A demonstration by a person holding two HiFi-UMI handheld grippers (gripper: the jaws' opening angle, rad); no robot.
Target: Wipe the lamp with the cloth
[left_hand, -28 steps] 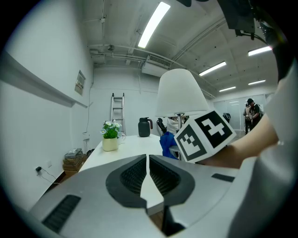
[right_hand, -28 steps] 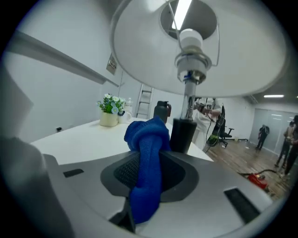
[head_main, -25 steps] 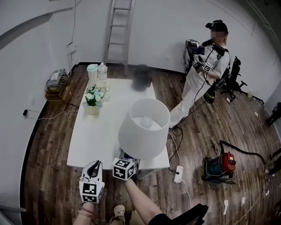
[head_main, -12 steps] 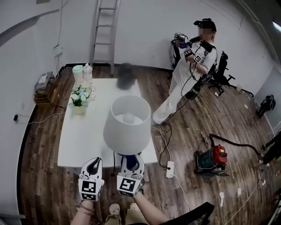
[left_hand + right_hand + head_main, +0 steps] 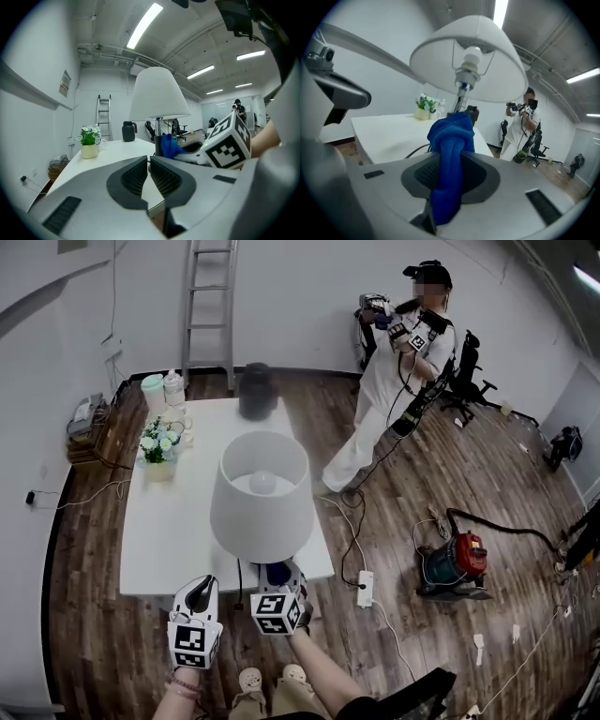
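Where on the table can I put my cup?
The bare stretch between the flower pot and the lamp, down to the near left corner of the table. The far edge is crowded: bottles, a dark jug. The right gripper with the cloth crowds the lamp's foot.

White walls [image 5: 309,296], wood floor [image 5: 450,465] — ladder [image 5: 208,296], table [image 5: 159,521].

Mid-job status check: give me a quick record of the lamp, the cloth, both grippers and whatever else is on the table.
lamp: white-shaded table lamp, upright near the front edge of the white table
cloth: blue bunched cloth, clamped in the right gripper
cloth position: under the shade, close to the lamp stem; contact cannot be told
left gripper: jaws together, nothing between them, beside the right gripper
also on table: small pot of flowers on the left side, dark jug at the far end
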